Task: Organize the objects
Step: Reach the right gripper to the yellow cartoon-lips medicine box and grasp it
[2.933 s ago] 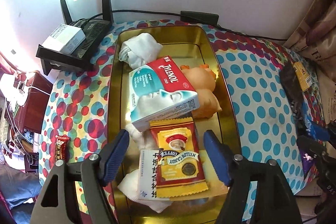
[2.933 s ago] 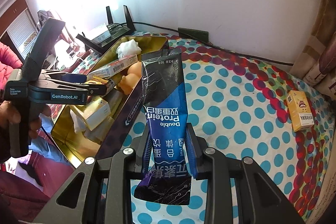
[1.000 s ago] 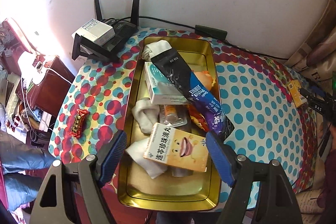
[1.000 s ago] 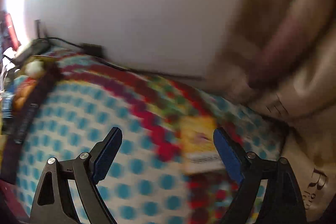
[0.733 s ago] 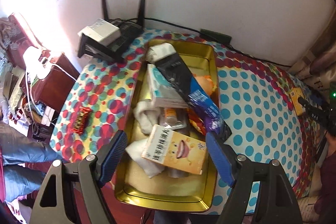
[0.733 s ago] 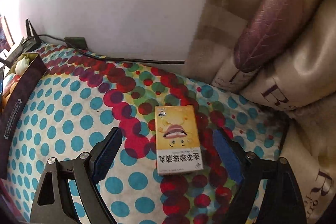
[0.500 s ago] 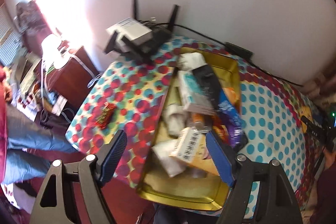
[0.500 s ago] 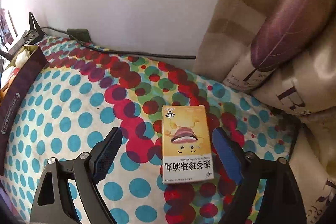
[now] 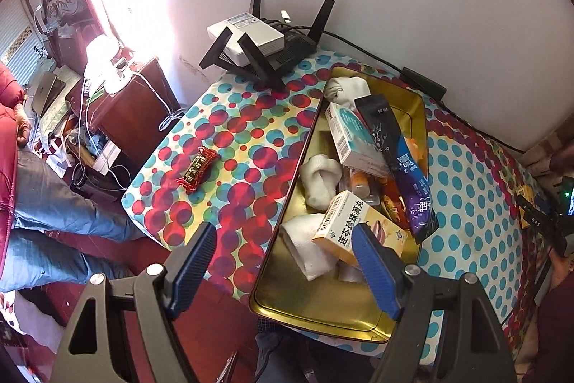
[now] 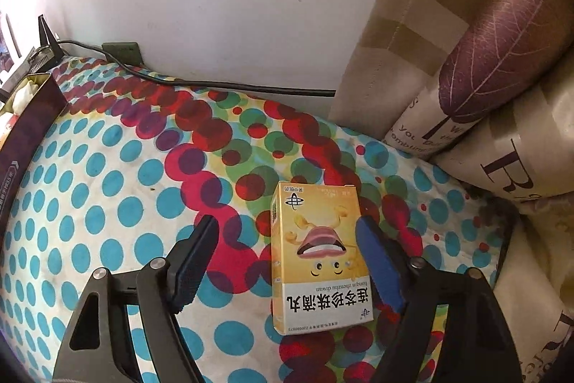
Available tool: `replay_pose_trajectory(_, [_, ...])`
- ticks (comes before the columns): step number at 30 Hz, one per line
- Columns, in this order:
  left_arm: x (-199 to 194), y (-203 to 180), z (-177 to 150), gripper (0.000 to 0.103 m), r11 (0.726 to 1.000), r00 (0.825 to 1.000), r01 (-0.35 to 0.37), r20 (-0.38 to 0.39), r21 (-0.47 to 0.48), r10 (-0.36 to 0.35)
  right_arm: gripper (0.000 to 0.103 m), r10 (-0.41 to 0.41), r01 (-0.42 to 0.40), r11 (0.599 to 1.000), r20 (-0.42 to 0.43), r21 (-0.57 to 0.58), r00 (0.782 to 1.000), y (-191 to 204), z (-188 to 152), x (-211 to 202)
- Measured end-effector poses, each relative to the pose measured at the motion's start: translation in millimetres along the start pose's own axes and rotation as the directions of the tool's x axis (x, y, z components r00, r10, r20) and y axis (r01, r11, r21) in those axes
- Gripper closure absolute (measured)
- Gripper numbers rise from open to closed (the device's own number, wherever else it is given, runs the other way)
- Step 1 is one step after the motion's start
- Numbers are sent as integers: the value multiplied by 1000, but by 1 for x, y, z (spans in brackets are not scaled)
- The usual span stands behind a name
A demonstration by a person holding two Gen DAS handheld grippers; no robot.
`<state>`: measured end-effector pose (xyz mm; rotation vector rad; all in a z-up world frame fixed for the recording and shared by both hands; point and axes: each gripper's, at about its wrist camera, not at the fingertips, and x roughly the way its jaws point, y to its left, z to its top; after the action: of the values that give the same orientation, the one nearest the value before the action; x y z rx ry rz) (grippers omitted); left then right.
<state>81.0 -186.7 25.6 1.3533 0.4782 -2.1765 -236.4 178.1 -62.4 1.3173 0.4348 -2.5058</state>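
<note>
I am holding my right gripper [image 10: 285, 261] low over the dotted tablecloth [image 10: 107, 203], its jaws just having been closing around a yellow medicine box [image 10: 317, 257] lying flat between them; the pads are not yet pressing it, the right one just beside its edge. My left gripper [image 9: 285, 264] is hanging open and empty above the near end of the gold tin tray [image 9: 323, 311], which is holding a matching yellow box [image 9: 353, 227], white socks [image 9: 321, 180] and a dark snack pouch [image 9: 401, 160]. A red candy bar [image 9: 197, 169] is lying on the cloth beside the tray.

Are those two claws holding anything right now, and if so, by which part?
Nothing is held. The left gripper is open over the table edge. The right gripper, jaws just closing, straddles the yellow box without clamping it.
</note>
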Motion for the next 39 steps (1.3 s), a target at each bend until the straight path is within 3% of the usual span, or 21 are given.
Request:
replay_pose_trajectory(8, [3,5,-3,23,1000,1000,10,-12,0,-10,25,-61,62,998,-27,27,998,-11,-7,6])
replay_pose_trajectory(14, [6,-2,-6,23,1000,1000,15,-25,22,-14,28,-14,21,993,-64,115,998,-30,-15,12])
replay_pose_trajectory(16, [6,-5,-7,23,999,1000,14,-27,32,-13,32,20,-10,988,-63,155,998,-36,-20,14])
replay_pose_trajectory(19, [8,-8,-7,23,999,999,20,-32,37,-19,58,44,-34,978,-44,205,998,-45,-24,10])
replay_pose_trajectory(20, [9,-8,-7,23,999,999,22,-33,37,-21,72,55,-45,976,-41,214,998,-48,-25,8])
replay_pose_trajectory(25, [14,-11,-5,23,998,999,35,-41,43,-34,75,104,-93,968,-34,234,994,-52,-29,-1])
replay_pose_trajectory(31, [18,-11,-5,23,997,997,58,-49,50,-56,75,158,-162,970,34,183,987,-18,-19,-35])
replay_pose_trajectory(36, [16,-6,-6,23,996,997,70,-40,57,-68,75,273,-279,958,98,63,957,47,1,-72])
replay_pose_trajectory(39, [13,2,-6,23,996,997,71,-31,52,-69,75,354,-355,935,119,-15,928,92,14,-90])
